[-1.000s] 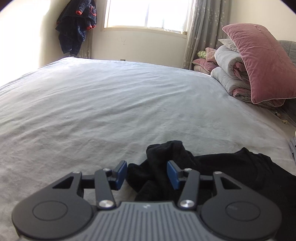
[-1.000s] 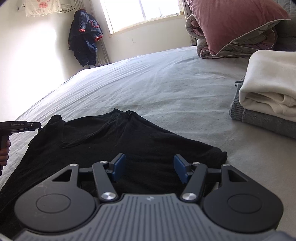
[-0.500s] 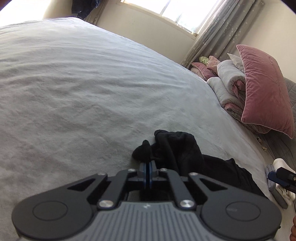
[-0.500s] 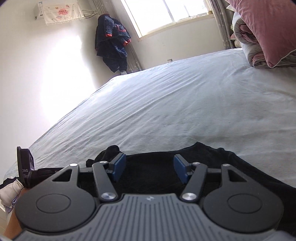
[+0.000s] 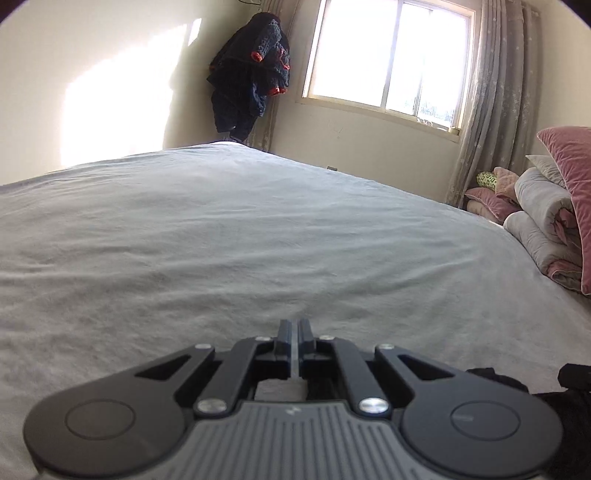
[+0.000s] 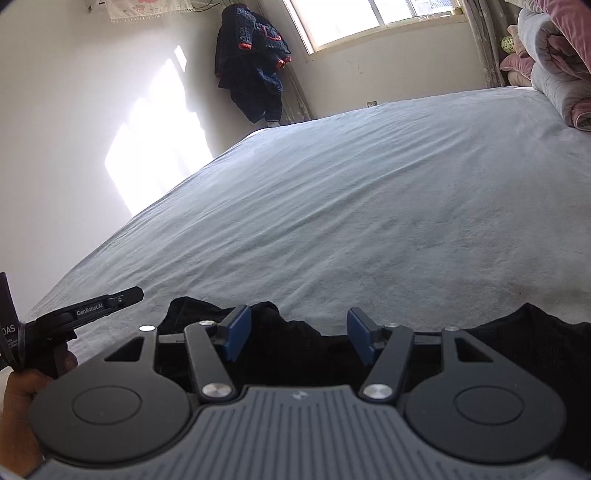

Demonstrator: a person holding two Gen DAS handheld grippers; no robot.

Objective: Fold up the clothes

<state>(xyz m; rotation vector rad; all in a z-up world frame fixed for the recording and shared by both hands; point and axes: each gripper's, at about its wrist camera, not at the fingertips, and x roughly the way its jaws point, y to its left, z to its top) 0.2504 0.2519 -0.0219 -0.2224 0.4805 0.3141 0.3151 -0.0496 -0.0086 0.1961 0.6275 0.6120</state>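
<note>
The bed (image 6: 369,206) serves as the folding surface, its grey cover bare across the middle, leaving room for laying a garment flat. The black garment (image 6: 295,354) lies bunched at the near edge, directly beneath the right gripper (image 6: 299,332), whose fingers stand open above the cloth, gripping nothing, apparently placed to take the edge. The left gripper (image 5: 295,336) has its fingers closed; whether cloth is pinched between them cannot be confirmed.

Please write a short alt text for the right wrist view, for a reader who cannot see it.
The open right gripper hovers over a crumpled black garment at the near edge of a grey bed. The left gripper enters from the left; a dark jacket hangs beside a bright window.
</note>
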